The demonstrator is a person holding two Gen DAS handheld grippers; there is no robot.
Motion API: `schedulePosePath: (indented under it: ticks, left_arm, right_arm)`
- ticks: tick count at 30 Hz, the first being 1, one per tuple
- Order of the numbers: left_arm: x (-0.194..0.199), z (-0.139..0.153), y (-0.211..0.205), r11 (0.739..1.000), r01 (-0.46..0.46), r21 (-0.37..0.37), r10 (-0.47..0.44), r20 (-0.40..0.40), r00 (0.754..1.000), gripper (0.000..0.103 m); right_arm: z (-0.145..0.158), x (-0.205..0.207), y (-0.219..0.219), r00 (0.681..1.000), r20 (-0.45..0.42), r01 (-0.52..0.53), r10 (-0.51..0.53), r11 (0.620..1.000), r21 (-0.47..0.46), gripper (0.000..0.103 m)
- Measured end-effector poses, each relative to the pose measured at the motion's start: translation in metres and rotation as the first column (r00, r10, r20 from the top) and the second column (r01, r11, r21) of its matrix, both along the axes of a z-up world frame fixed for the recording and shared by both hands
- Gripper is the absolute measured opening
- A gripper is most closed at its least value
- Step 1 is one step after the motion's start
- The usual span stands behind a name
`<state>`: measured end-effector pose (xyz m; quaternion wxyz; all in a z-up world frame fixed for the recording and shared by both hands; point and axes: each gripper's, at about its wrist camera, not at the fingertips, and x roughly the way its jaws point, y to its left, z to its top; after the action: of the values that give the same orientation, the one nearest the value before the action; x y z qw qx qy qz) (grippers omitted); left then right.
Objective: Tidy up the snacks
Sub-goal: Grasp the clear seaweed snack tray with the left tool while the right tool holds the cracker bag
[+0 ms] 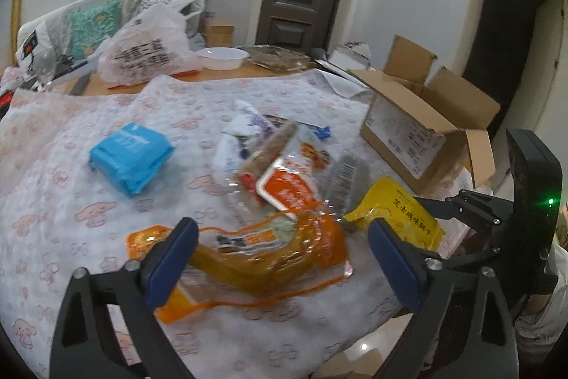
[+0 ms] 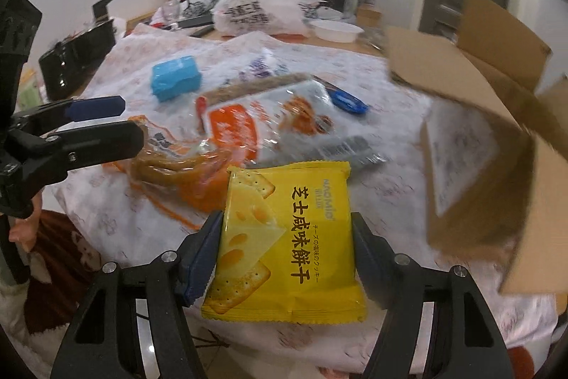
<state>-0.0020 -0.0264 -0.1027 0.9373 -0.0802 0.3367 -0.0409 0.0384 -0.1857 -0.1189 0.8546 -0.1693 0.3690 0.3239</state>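
My right gripper (image 2: 285, 237) is shut on a yellow cheese cracker packet (image 2: 287, 244) and holds it above the cloth near the table's front edge; the packet also shows in the left wrist view (image 1: 397, 212). My left gripper (image 1: 282, 237) is open and empty, its jaws on either side of an orange noodle bag (image 1: 269, 254), which also shows in the right wrist view (image 2: 177, 169). An orange-and-clear snack bag (image 1: 287, 180), a blue packet (image 1: 129, 157) and a white-purple packet (image 1: 248, 123) lie on the cloth. An open cardboard box (image 2: 479, 130) stands to the right.
The table is covered with a white patterned cloth (image 1: 53, 201). At the back stand a white plastic bag (image 1: 145, 52), a white bowl (image 1: 222, 57) and a glass tray (image 1: 277, 57). A black device (image 2: 78, 59) sits at the left. The cloth's edge is close in front.
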Motion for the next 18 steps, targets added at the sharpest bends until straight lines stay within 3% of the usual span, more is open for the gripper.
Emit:
schedulePosePath:
  ticks: [5, 7, 9, 11, 15, 18]
  left_arm:
    - [0.014, -0.004, -0.024, 0.999, 0.036, 0.015, -0.035, -0.032, 0.999, 0.091]
    - [0.020, -0.002, -0.034, 0.998, 0.058, 0.008, -0.058, -0.031, 0.998, 0.081]
    - [0.029, 0.000, -0.047, 0.996, 0.093, 0.014, -0.093, -0.028, 0.995, 0.064]
    - [0.039, 0.000, -0.058, 0.992, 0.127, 0.020, -0.126, -0.040, 0.991, 0.058]
    - [0.063, -0.007, -0.076, 0.985, 0.174, 0.019, -0.172, -0.078, 0.982, 0.058]
    - [0.083, -0.018, -0.088, 0.980, 0.175, 0.091, -0.162, -0.128, 0.978, 0.058]
  right_arm:
    - [-0.001, 0.003, -0.024, 0.999, -0.016, 0.032, -0.032, 0.999, 0.033, 0.065]
    - [-0.001, 0.003, -0.031, 0.999, -0.018, 0.038, -0.037, 0.998, 0.045, 0.065]
    - [-0.001, 0.003, -0.038, 0.999, -0.014, 0.039, -0.038, 0.998, 0.051, 0.065]
    - [-0.001, 0.003, -0.044, 0.999, -0.012, 0.041, -0.041, 0.997, 0.058, 0.065]
    - [0.000, 0.004, -0.061, 0.998, -0.015, 0.068, -0.067, 0.995, 0.075, 0.065]
    - [-0.001, 0.006, -0.072, 0.996, -0.021, 0.087, -0.086, 0.993, 0.086, 0.065]
